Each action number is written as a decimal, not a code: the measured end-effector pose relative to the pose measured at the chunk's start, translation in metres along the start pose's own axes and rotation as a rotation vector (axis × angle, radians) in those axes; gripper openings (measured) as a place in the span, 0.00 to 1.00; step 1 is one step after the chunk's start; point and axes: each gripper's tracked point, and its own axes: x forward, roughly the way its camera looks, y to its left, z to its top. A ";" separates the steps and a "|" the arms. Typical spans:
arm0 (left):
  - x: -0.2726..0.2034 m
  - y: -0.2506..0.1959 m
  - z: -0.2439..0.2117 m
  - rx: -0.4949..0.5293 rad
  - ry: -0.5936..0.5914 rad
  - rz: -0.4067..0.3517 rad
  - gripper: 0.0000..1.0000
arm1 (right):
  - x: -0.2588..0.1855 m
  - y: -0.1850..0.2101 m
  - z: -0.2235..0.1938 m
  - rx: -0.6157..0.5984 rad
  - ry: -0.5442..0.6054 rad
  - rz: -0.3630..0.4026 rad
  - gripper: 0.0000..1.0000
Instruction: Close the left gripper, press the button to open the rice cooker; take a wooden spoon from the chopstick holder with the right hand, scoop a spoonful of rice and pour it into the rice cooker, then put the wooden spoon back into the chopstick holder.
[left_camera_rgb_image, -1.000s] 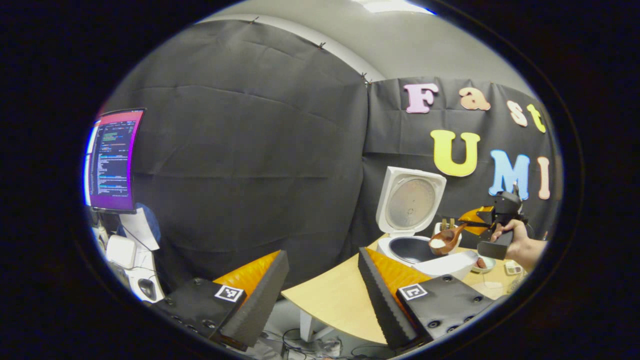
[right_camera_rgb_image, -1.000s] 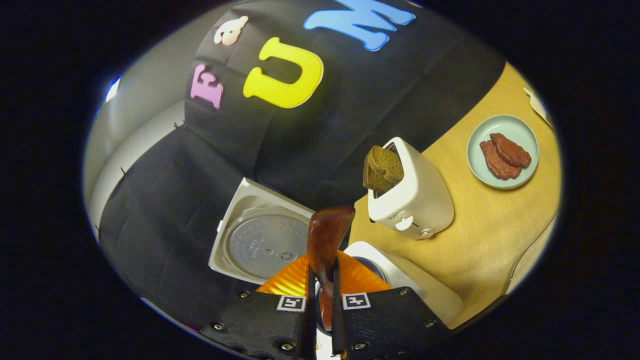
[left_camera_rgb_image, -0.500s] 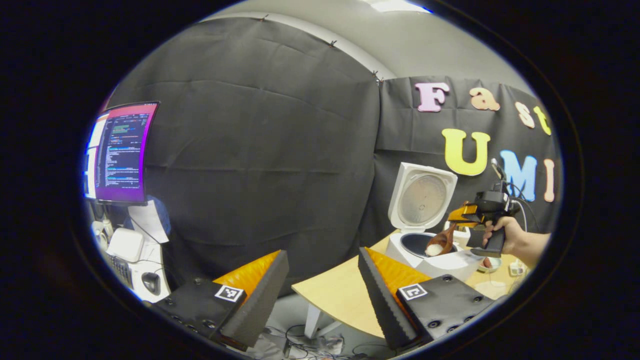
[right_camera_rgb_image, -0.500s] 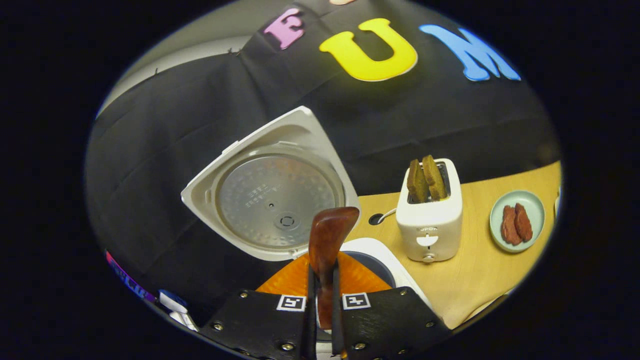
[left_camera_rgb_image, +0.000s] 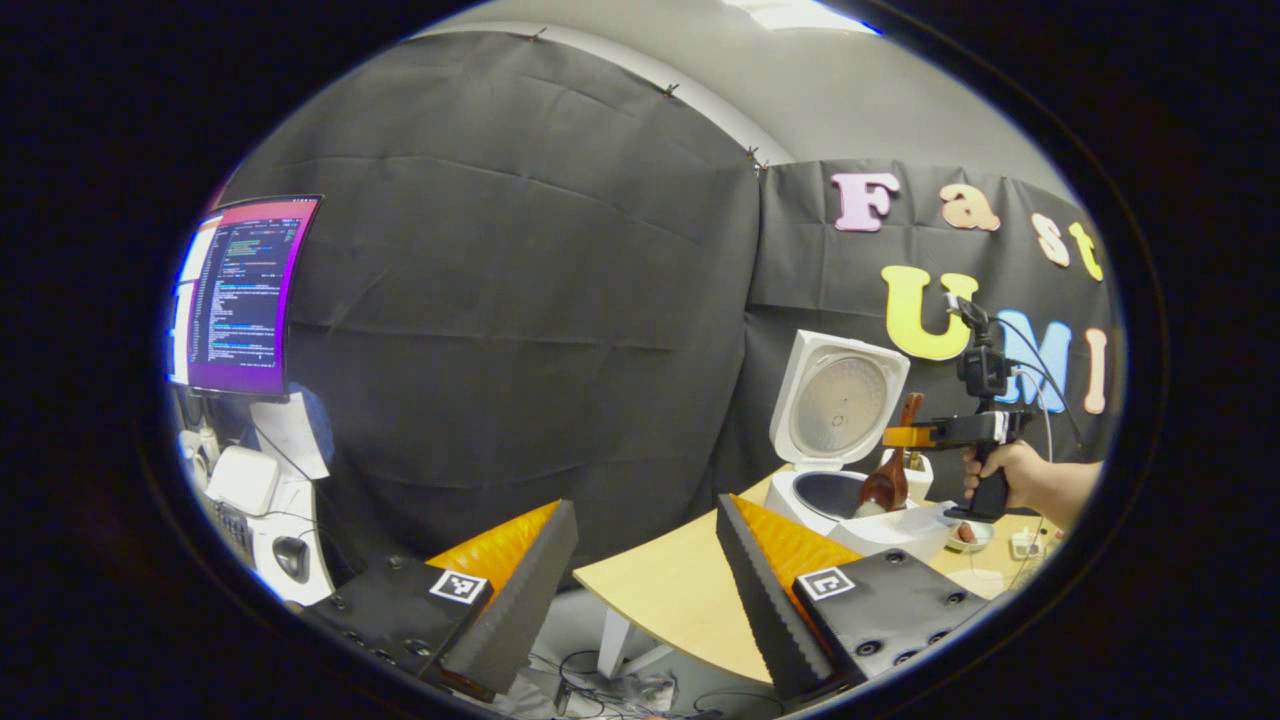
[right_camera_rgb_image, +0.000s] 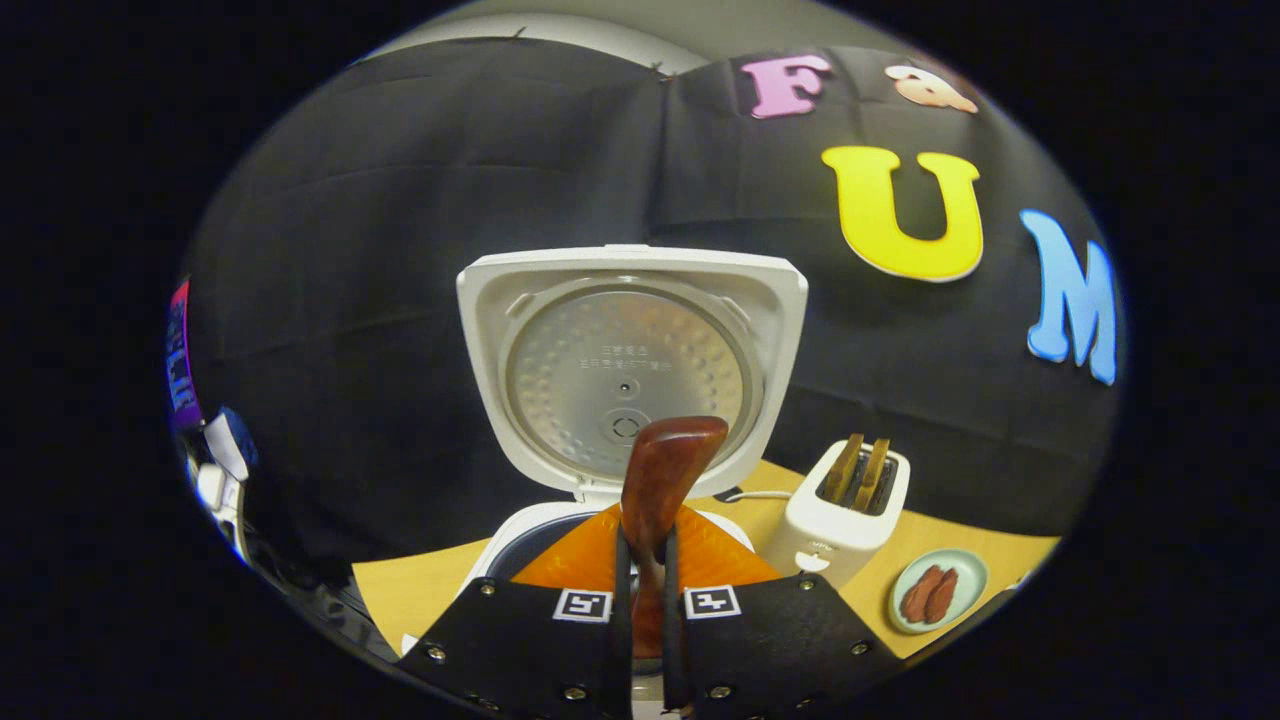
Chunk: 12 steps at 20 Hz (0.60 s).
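Rice cooker (left_camera_rgb_image: 850, 470) on the table (left_camera_rgb_image: 660, 590), lid up. R gripper (right_camera_rgb_image: 640, 610) is clamped on the wooden spoon (right_camera_rgb_image: 655, 490) handle; seen from the L side, the spoon bowl hangs tipped down over the cooker's pot. L gripper (left_camera_rgb_image: 640, 570) has its fingers wide apart, holding nothing, well left of the cooker. Toaster (right_camera_rgb_image: 845, 515) w/ bread and a plate (right_camera_rgb_image: 935, 592) stand right of the cooker.

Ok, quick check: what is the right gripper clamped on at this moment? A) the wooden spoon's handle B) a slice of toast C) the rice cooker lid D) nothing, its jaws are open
A: in the right gripper view the right gripper has its jaws pressed on the wooden spoon, in front of the open rice cooker.
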 end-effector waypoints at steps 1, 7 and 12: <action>-0.001 -0.001 0.001 0.004 -0.001 0.001 0.96 | -0.001 0.004 0.002 -0.080 -0.009 0.004 0.12; -0.003 -0.004 0.003 0.017 -0.016 -0.002 0.98 | -0.010 0.018 0.030 -0.239 -0.133 -0.012 0.12; -0.005 -0.007 0.007 0.026 -0.025 -0.009 0.96 | -0.025 0.004 0.053 -0.189 -0.191 -0.055 0.12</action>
